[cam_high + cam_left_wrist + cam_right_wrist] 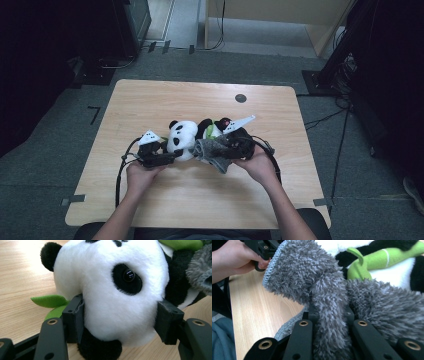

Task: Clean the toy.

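Wood table (150, 100): panda (110, 290), grey cloth (312, 280)

1. The left gripper (172, 156) is black, with a pale three-cornered plate on top and a black cable looping back from it.
2. The right gripper (224, 146) is black too, with the same kind of pale plate and a looping black cable.
3. The black jaw arms have brass-ringed screw holes.
4. The forearms are bare, with no sleeves in view.
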### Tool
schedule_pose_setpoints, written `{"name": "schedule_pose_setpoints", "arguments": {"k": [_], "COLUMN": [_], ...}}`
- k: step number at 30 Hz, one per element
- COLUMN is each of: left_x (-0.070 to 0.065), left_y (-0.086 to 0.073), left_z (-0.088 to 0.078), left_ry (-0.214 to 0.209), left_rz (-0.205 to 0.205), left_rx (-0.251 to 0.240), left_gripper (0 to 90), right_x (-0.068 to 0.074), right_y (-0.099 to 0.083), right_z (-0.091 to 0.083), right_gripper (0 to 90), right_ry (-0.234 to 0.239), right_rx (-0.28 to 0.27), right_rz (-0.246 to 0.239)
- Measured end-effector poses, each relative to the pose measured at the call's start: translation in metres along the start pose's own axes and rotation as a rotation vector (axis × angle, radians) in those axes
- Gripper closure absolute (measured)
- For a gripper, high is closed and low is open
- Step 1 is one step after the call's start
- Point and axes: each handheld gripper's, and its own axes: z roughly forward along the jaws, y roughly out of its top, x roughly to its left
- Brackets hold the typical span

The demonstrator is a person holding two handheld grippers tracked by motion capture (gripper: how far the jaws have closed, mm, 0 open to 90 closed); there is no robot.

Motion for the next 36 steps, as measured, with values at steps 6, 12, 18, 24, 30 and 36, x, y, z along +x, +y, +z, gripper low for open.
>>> {"name": "schedule_pose_setpoints", "arguments": {"k": [6, 12, 18, 24, 30, 36], "left_x": [0.000, 0.000, 0.000, 0.000, 0.000, -0.001], "left_y": [0.000, 0.000, -0.001, -0.001, 0.000, 0.001], "left_z": [0.000, 0.000, 0.000, 0.000, 0.000, -0.001], "left_ry": [0.004, 0.004, 0.010, 0.014, 0.013, 0.016], "left_rz": [0.008, 0.009, 0.033, 0.027, 0.021, 0.017], "left_rx": [0.004, 0.001, 0.000, -0.003, -0.003, 0.002], "left_gripper": [34.7, 34.6, 34.1, 34.0, 34.2, 34.2], "right_x": [-0.004, -0.018, -0.034, -0.023, 0.002, 0.038], "right_y": [-0.004, -0.011, -0.032, -0.027, -0.014, -0.001], "right_z": [-0.012, -0.026, -0.029, -0.042, -0.052, -0.045], "right_gripper": [78.1, 78.0, 78.0, 78.0, 77.9, 77.9], "right_ry": [-0.019, -0.056, -0.102, -0.083, -0.095, -0.045], "right_rx": [-0.031, -0.057, -0.045, -0.117, -0.144, -0.144], "right_rz": [0.017, 0.057, 0.119, 0.113, 0.043, -0.031]}}
